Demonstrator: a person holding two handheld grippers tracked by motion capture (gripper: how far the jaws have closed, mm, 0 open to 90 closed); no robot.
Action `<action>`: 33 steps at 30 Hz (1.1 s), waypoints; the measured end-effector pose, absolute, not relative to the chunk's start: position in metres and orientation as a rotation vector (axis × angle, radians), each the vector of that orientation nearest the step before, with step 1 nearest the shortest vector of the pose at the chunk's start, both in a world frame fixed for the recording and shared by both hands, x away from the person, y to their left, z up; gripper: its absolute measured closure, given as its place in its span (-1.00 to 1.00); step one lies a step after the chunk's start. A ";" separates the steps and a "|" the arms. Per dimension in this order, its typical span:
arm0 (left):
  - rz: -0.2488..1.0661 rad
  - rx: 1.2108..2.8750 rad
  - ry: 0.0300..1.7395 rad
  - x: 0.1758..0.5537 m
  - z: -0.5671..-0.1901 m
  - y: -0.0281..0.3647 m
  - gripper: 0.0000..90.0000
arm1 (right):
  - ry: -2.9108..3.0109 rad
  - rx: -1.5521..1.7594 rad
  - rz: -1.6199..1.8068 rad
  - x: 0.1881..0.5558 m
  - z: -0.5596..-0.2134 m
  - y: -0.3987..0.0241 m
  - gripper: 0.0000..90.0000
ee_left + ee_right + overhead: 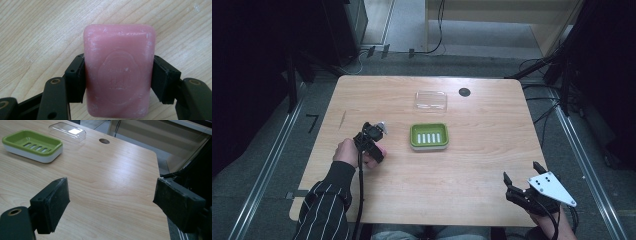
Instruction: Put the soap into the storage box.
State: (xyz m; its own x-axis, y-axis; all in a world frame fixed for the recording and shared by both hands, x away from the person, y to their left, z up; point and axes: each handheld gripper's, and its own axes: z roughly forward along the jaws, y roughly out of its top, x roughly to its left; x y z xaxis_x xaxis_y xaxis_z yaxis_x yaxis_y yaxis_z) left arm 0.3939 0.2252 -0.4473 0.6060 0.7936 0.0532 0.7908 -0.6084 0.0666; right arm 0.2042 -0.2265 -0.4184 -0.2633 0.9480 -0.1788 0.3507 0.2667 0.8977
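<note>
A pink bar of soap (pixel 119 70) with an embossed stamp lies on the wooden table, and my left gripper (pixel 119 80) is shut on it, one black pad pressing each long side. In the high view that left gripper (pixel 372 141) sits at the table's left, held by a hand in a striped sleeve, with a bit of the pink soap (pixel 382 150) showing under it. A green soap dish (pixel 429 136) with a slotted floor and white base stands empty at the table's middle, to the right of the soap. My right gripper (pixel 521 171) rests at the front right corner, open and holding nothing.
A clear plastic lid (pixel 431 101) lies behind the dish, towards the far edge. A dark round cable hole (pixel 464 92) sits beside it. In the right gripper view the dish (pixel 32 145) and lid (pixel 67 131) are far off at the upper left, and the table's right edge (pixel 160 185) runs close by.
</note>
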 end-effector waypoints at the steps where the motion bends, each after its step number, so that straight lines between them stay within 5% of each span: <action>1: 0.116 2.786 1.370 0.394 -0.447 0.225 -0.15 | 1.769 1.189 0.980 0.204 -0.418 -0.227 -0.70; 33: 0.101 2.867 1.219 0.392 -0.433 0.217 -0.15 | 1.771 1.189 0.989 0.203 -0.418 -0.227 -0.70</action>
State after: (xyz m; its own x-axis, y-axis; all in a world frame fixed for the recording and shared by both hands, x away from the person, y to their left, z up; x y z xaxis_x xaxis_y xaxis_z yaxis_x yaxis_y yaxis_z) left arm 0.3918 0.2165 -0.4326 0.6920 0.7201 0.0500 0.7186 -0.6938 0.0474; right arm 0.2031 -0.2269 -0.4183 -0.2678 0.9478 -0.1727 0.3503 0.2628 0.8990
